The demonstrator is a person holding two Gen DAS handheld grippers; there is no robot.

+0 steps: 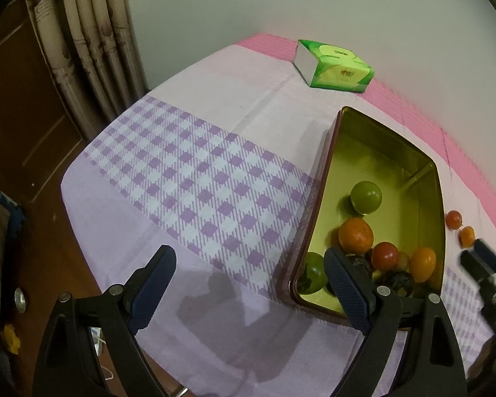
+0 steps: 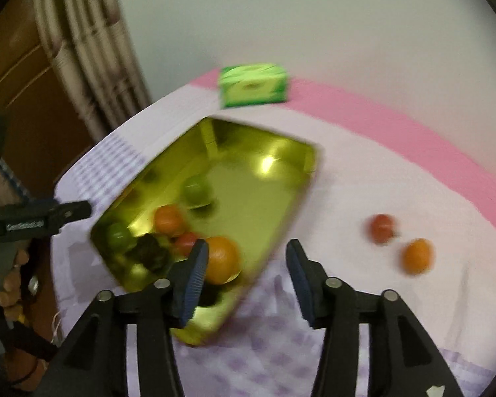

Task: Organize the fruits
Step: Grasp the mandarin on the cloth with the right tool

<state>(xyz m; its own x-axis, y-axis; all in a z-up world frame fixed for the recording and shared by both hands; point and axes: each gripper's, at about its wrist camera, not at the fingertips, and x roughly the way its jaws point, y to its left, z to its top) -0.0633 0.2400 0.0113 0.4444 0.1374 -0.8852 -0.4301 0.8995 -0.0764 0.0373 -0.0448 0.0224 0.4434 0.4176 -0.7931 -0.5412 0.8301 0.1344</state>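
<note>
A gold rectangular tin (image 1: 383, 165) (image 2: 248, 198) sits on the table with several fruits in its near end: a green ball (image 1: 366, 196), an orange (image 1: 355, 235), a red tomato (image 1: 384, 256), another orange (image 1: 422, 263) (image 2: 222, 259) and dark plums (image 1: 398, 281). A red tomato (image 2: 382, 228) (image 1: 453, 219) and a small orange (image 2: 417, 255) (image 1: 468, 235) lie on the cloth right of the tin. My left gripper (image 1: 249, 276) is open and empty over the tin's near left corner. My right gripper (image 2: 246, 264) is open and empty above the tin's near right edge; its view is blurred.
A green tissue pack (image 1: 334, 67) (image 2: 253, 85) lies at the far edge of the table. The purple checked cloth (image 1: 195, 178) covers the table; its left edge drops off toward a curtain (image 1: 82, 49) and wooden door.
</note>
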